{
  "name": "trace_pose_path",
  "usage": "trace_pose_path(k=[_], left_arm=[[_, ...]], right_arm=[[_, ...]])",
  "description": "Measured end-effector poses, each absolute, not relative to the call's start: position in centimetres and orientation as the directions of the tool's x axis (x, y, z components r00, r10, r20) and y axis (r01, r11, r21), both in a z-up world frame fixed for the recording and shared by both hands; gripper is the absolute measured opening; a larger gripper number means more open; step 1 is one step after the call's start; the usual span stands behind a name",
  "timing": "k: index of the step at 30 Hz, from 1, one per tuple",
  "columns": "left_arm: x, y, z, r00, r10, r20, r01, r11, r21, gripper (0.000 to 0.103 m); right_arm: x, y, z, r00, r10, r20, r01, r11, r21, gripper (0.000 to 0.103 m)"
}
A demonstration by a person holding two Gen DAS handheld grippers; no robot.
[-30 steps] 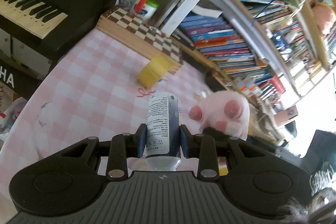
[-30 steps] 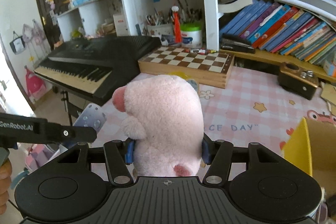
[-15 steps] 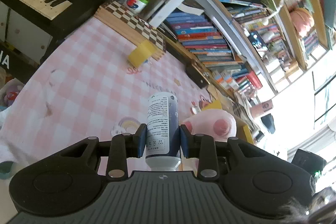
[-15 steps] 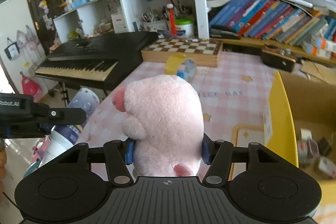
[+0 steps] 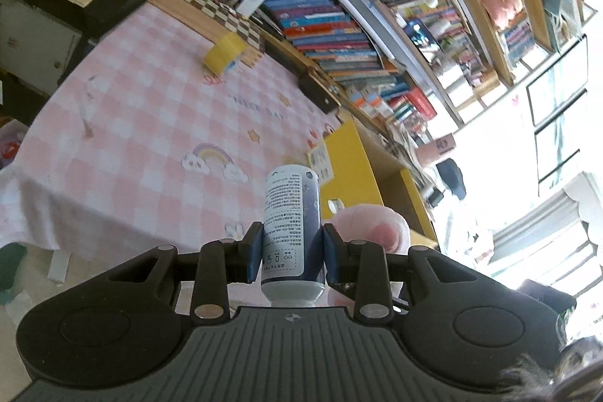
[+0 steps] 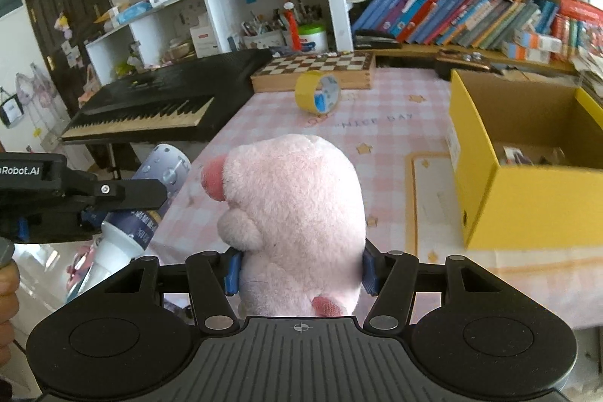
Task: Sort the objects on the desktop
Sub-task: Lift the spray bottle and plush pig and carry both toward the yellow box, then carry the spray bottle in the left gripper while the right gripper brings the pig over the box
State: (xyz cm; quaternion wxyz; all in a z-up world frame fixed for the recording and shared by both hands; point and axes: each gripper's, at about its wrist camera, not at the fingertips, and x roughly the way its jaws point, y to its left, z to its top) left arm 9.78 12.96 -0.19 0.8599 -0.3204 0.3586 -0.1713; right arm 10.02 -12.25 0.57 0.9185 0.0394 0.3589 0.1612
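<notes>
A dark blue cylindrical bottle with a white printed label point(image 5: 292, 225) stands clamped between the jaws of the left gripper point(image 5: 291, 251), held in the air off the near edge of the worktop's pink checked cloth point(image 5: 150, 123). A pink plush pig toy point(image 6: 297, 225) is squeezed in the jaws of the right gripper point(image 6: 300, 270), above the same edge. An open yellow cardboard box point(image 6: 527, 191) sits on the cloth to the right, well apart from a yellow tape roll point(image 6: 317, 92) lying beside a wooden chessboard point(image 6: 316, 68).

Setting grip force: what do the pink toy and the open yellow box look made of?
Pink toy: soft plush, fuzzy matte pile, likely compressible. Yellow box: apparently cardboard, smooth yellow outside, raw brown inside, thin straight walls.
</notes>
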Motion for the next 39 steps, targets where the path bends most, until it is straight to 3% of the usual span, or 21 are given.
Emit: trace_pose_path(k=[21,39], left_arm=[[9.9,5.9,-1.4,0.491,-0.687,-0.535,0.234,0.696,-0.679,0.03],[14.2,-3.6,-1.0,0.408,-0.748,-0.524,0.308,0.653,-0.692,0.03]], right_arm=[[3.3,-18.3,-0.9,0.711,0.126,-0.691,0.026,0.979,0.204,0.058],[4.4,-26.5,-0.1,0.703,0.071,-0.708,0.117,0.97,0.214,0.058]])
